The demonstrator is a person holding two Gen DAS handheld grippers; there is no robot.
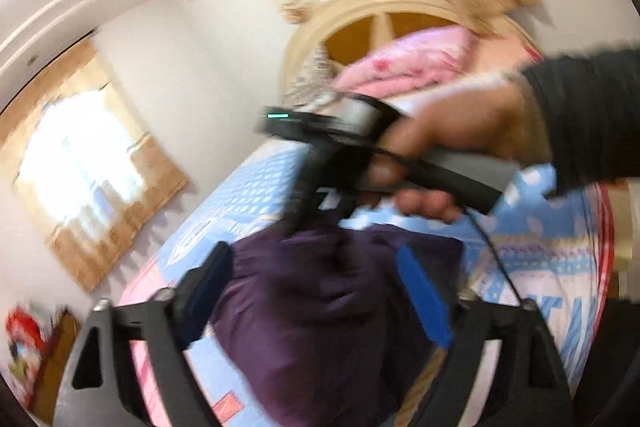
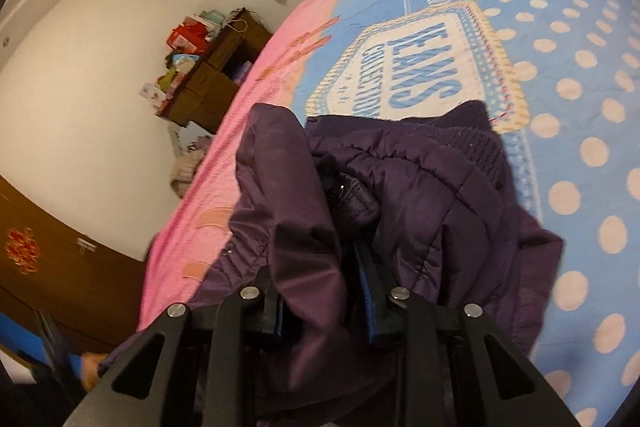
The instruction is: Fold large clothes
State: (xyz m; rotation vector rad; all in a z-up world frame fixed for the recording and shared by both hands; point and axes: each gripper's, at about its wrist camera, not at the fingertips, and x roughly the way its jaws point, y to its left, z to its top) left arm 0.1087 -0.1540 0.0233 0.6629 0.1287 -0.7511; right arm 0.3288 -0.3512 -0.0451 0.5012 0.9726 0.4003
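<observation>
A dark purple padded jacket (image 2: 420,195) lies bunched on the bed (image 2: 560,47). My right gripper (image 2: 324,291) is shut on a fold of the jacket and holds it up off the bedspread; purple cloth fills the gap between its blue pads (image 2: 366,291). In the left wrist view the jacket (image 1: 320,307) sits in front of my left gripper (image 1: 320,291), which is open, its fingers apart on either side of the cloth. The right gripper (image 1: 316,195), held by a hand, shows above the jacket there. The left wrist view is blurred.
The bed has a blue polka-dot spread with a pink edge (image 2: 224,163). A pink quilt (image 1: 408,63) is piled by the round headboard (image 1: 360,11). A dark shelf with boxes (image 2: 212,71) stands by the wall, and a brown cabinet (image 2: 60,267) is near left.
</observation>
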